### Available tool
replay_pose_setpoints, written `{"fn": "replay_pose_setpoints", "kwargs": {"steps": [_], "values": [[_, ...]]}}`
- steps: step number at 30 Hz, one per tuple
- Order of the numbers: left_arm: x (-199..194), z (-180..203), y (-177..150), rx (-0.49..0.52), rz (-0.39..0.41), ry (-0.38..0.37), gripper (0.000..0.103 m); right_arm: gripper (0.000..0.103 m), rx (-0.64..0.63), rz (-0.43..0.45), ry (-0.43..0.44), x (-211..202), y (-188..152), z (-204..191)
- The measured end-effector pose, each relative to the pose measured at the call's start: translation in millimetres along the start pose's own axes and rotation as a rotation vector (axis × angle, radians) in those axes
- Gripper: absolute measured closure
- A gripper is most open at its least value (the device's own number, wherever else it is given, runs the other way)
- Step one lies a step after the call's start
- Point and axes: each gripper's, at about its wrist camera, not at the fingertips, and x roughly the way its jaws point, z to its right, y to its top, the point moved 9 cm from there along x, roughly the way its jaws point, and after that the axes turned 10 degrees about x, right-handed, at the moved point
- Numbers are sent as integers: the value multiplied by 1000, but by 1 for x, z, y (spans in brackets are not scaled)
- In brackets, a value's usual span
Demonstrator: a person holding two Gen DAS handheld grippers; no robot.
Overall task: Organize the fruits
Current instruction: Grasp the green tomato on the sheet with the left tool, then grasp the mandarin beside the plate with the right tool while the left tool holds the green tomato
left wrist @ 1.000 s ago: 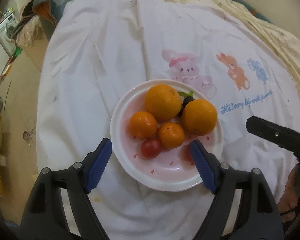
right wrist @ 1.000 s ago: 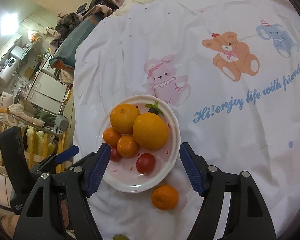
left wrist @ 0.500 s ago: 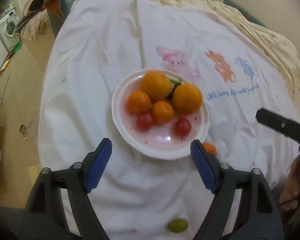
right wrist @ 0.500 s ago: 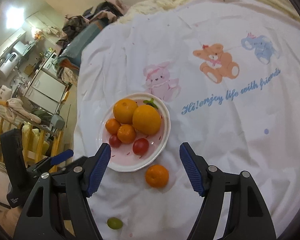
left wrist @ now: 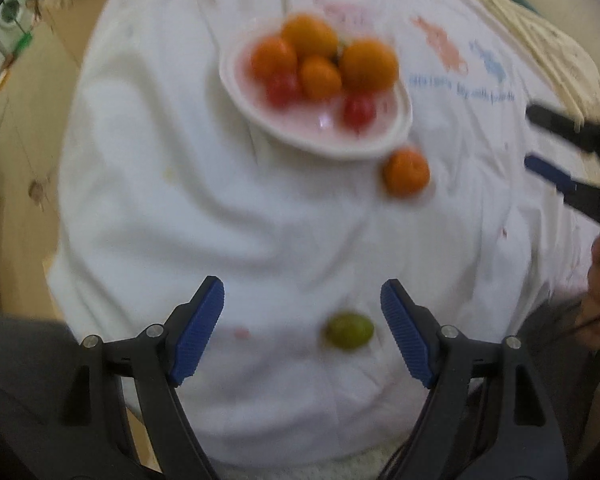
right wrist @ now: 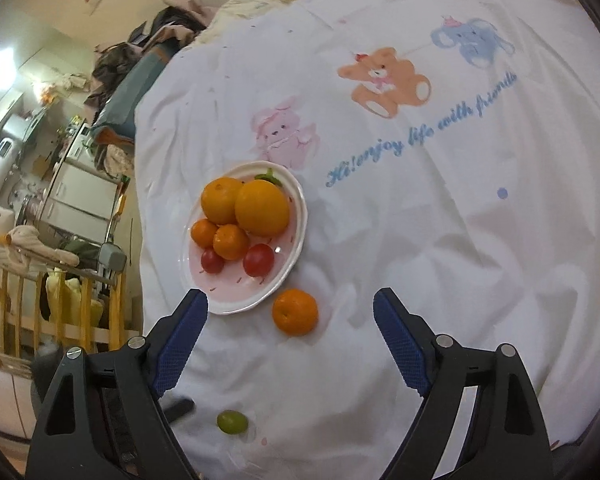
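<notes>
A white plate (right wrist: 296, 204) (left wrist: 400, 128) on the white cloth holds two big oranges (right wrist: 262, 208), two small mandarins (right wrist: 230, 242) and two red cherry tomatoes (right wrist: 259, 260). A loose mandarin (right wrist: 295, 311) (left wrist: 406, 172) lies on the cloth just off the plate's near rim. A green grape (right wrist: 232, 422) (left wrist: 349, 330) lies nearer the table's front edge. My left gripper (left wrist: 302, 332) is open and empty, with the grape between its fingers, close to the right one. My right gripper (right wrist: 290, 338) is open and empty, just short of the loose mandarin.
The cloth (right wrist: 420, 240) has cartoon animals and blue writing at the back right. The table edge drops off to the left, with a wooden rack (right wrist: 40, 300) and cluttered furniture (right wrist: 80, 192) beyond. The right gripper shows at the right of the blurred left wrist view (left wrist: 568, 168).
Both grippers have pulled back from the plate toward the table's front edge. The loose mandarin and the green grape have come into the left view, which is now blurred.
</notes>
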Motion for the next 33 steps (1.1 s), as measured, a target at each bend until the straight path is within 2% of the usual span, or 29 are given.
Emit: {"fn": "replay_pose_setpoints", "kwargs": {"steps": [4, 6, 7, 8, 13, 21, 25, 30, 33], "values": [[17, 14, -13, 7, -46, -31, 27, 15, 16, -7, 6, 1, -1, 1], [26, 22, -18, -4, -74, -58, 38, 16, 14, -5, 2, 1, 0, 1], [29, 25, -18, -12, -82, -71, 53, 16, 14, -5, 5, 1, 0, 1], [33, 27, -19, -24, -91, -78, 61, 16, 15, -5, 6, 0, 1, 1], [38, 33, -18, -30, -102, -48, 62, 16, 18, -5, 15, 1, 2, 0], [45, 42, -23, 55, -134, 20, 62, 16, 1, -10, 30, 2, 1, -7], [46, 43, -24, 87, -136, 58, 76, 16, 0, -9, 22, 3, 1, -6], [38, 42, -19, 82, -136, 15, 77, 16, 11, -17, 10, 7, 0, -2], [19, 29, -1, 50, -83, 10, 77, 16, 13, -28, -5, 12, -2, 1]]}}
